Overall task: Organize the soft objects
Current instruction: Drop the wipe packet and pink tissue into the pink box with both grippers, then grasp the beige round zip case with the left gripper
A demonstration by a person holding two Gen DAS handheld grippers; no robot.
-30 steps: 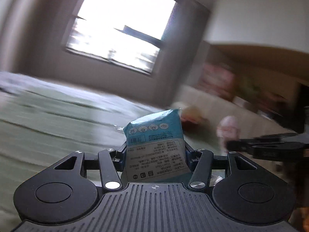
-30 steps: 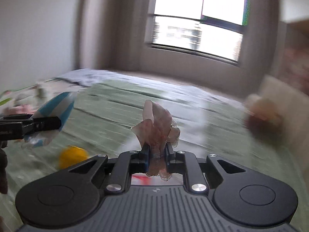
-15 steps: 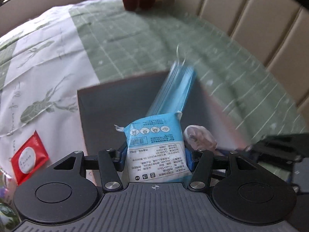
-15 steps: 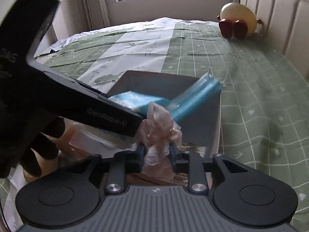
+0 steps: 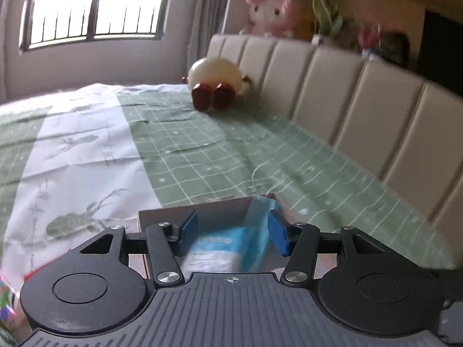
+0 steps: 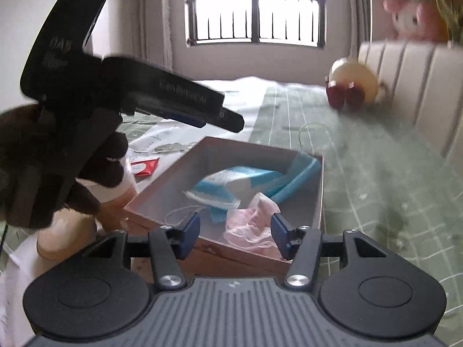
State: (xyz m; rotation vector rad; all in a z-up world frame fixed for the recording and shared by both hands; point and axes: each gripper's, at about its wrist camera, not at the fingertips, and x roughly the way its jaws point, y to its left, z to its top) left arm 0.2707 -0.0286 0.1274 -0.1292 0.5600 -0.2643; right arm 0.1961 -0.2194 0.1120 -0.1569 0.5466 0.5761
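A bed [image 6: 376,190] with a green checked sheet fills the room below a barred window [image 6: 254,8], and the open box [image 6: 317,202] sits on it. Both hand-held grippers stand apart and empty: the right hand-held gripper [image 6: 235,231], whose jaws have just been opening, has the pink bag [image 6: 251,219] between them at 12 o'clock, in the box; the left hand-held gripper [image 5: 233,232] hangs over the blue tissue pack [image 5: 217,248]. The bag lies near the front wall, so a careless pull-back could snag it out.

Barred window [image 6: 256,8], padded headboard [image 5: 361,110], green checked bedspread [image 5: 202,144]
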